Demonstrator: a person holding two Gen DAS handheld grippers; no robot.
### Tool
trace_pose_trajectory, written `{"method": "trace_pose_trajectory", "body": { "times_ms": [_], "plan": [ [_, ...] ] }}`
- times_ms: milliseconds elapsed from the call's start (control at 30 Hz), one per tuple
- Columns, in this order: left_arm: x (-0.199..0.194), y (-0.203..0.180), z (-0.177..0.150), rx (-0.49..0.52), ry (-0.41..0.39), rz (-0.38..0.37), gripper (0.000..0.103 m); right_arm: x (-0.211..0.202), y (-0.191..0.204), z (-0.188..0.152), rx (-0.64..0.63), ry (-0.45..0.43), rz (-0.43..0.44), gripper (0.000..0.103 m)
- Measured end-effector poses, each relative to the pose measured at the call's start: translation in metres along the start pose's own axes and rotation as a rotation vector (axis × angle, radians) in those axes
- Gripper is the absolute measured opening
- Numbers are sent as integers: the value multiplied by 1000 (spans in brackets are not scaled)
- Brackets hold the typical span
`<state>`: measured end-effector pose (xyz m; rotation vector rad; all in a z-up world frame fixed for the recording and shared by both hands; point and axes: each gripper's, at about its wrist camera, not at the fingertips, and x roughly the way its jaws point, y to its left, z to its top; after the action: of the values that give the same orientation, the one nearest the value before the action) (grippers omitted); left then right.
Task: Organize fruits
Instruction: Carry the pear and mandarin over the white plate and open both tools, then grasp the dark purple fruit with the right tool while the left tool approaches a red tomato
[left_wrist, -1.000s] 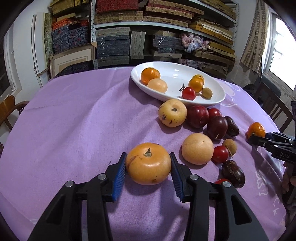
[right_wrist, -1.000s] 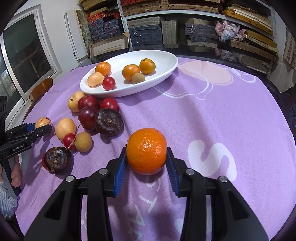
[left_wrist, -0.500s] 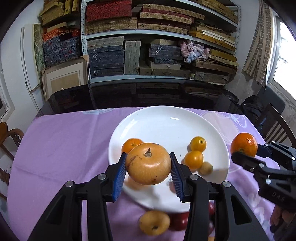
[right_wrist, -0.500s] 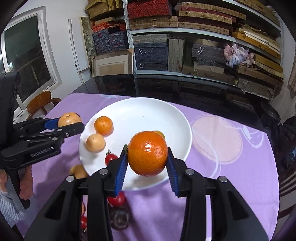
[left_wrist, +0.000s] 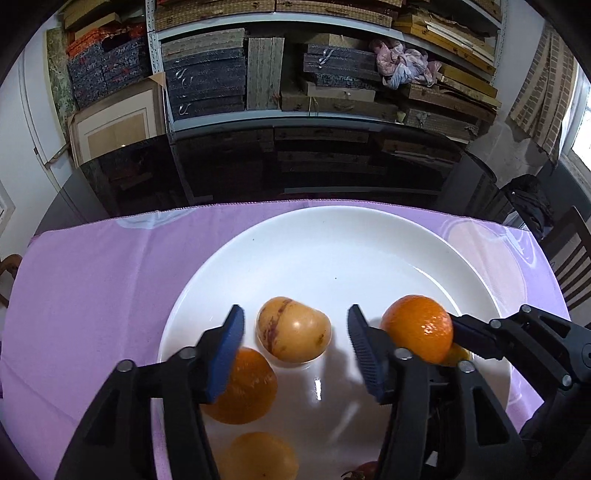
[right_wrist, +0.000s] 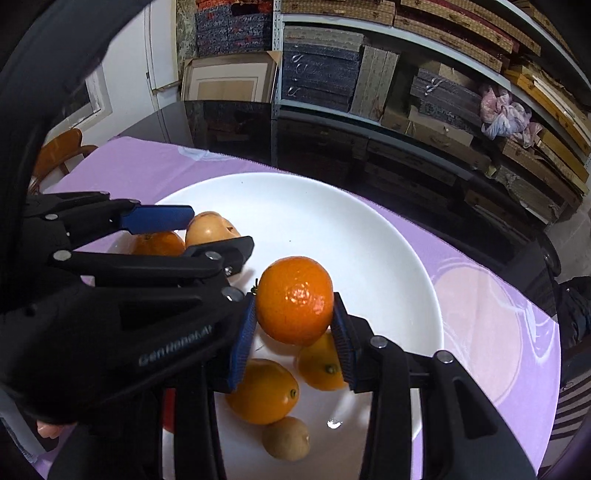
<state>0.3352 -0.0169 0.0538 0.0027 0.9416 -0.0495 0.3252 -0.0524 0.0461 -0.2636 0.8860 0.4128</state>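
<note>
2 grippers over the white plate (left_wrist: 369, 236)

The left gripper (left_wrist: 295, 343), jaws just opening, stands clear of the yellow fruit (left_wrist: 293, 329); the right gripper (right_wrist: 295, 332) clamps the orange (right_wrist: 294, 300).

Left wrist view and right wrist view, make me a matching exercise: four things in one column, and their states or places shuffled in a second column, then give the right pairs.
Column one:
1. left gripper
2. right gripper
3. yellow-tan fruit with purple streaks
4. small brown fruit

Column two:
A. lies in the white plate near its front edge, below two orange fruits
B. clamped on an orange mandarin
C. jaws just been opening, pads clear of the fruit
D. sits free between two blue pads, over the plate

Pairs: 1-C, 2-B, 3-D, 4-A
</note>
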Motion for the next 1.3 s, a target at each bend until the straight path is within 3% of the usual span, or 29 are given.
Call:
{"method": "trace_pose_trajectory", "body": {
  "times_ms": [133,200,267,333,433,533,700,867,1000,1167,1300],
  "plan": [
    [-5,3,-1,-8,-20,2,70,-9,-12,-5,51,-43,36,40],
    [-18,10,-6,-29,-38,-14,73,-28,-24,-12,90,-95,46,57],
    [-38,20,-12,-57,-86,-9,85,-57,-36,-21,130,-169,40,85],
    [-65,31,-22,-84,-139,-6,94,-94,-46,-36,169,-260,46,87],
    [-104,48,-51,-112,-195,-18,100,-161,-52,-81,217,-446,52,99],
    [-127,57,-91,-124,-177,-48,100,-193,-43,-136,223,-552,30,99],
    [-139,59,-169,-139,-97,-120,100,-194,-15,-202,170,-477,25,99],
    [-153,54,-225,-138,-126,-62,100,-199,25,-243,54,-412,91,99],
    [-157,35,-239,-61,-110,-103,100,-196,37,-252,-5,-411,43,99],
    [-150,2,-251,90,-101,-50,100,-192,17,-250,101,-390,112,99],
    [-149,2,-253,93,-94,-68,100,-191,12,-251,133,-374,131,99]
  ]
}}
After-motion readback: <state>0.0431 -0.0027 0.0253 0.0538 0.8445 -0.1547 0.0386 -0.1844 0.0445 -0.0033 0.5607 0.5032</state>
